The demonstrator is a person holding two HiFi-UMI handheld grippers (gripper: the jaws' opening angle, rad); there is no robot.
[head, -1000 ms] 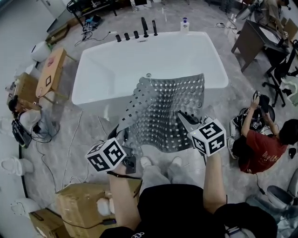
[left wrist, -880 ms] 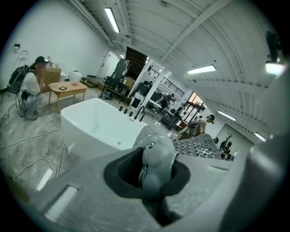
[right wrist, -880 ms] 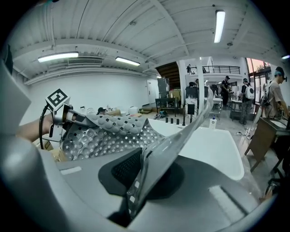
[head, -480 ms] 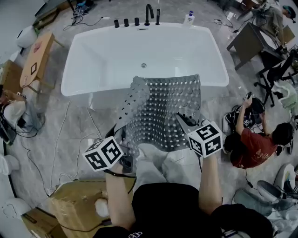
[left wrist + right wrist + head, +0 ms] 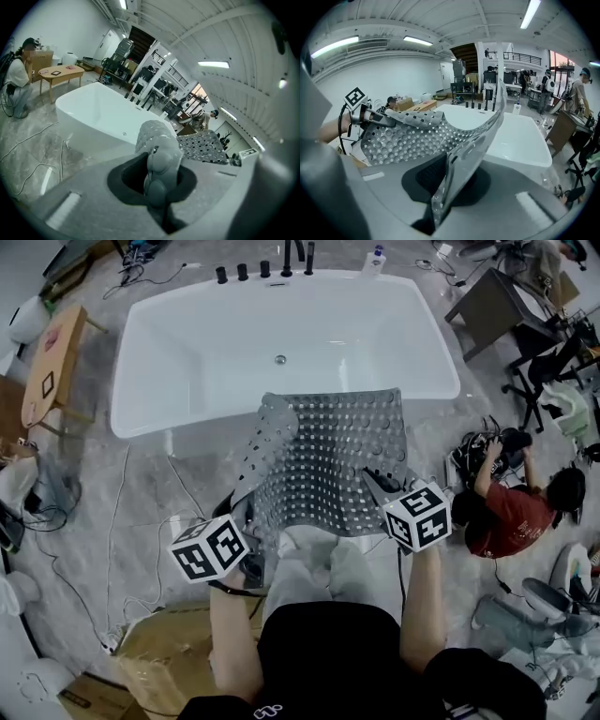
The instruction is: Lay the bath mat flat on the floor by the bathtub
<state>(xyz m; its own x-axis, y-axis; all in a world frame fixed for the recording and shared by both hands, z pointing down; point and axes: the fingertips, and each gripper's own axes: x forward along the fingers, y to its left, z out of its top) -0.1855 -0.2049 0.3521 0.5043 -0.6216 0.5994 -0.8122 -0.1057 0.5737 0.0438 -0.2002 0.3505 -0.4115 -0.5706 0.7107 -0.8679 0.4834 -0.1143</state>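
Note:
A grey perforated bath mat (image 5: 328, 460) hangs stretched between my two grippers, above the floor in front of the white bathtub (image 5: 281, 334). Its far edge reaches the tub's near rim; its left side curls over. My left gripper (image 5: 246, 512) is shut on the mat's near left corner (image 5: 157, 154). My right gripper (image 5: 375, 486) is shut on the near right corner, where the mat's edge (image 5: 461, 164) runs between the jaws. The right gripper view shows the left gripper (image 5: 377, 118) across the sagging mat.
A person in a red shirt (image 5: 511, 512) crouches on the floor at the right. A cardboard box (image 5: 155, 657) stands at my lower left. Cables (image 5: 117, 521) trail over the marble floor at the left. A small wooden table (image 5: 52, 357) stands left of the tub.
Both grippers have sunk with the mat, which now hangs lower and nearer the floor. The head view has shifted so the tub sits higher in the picture.

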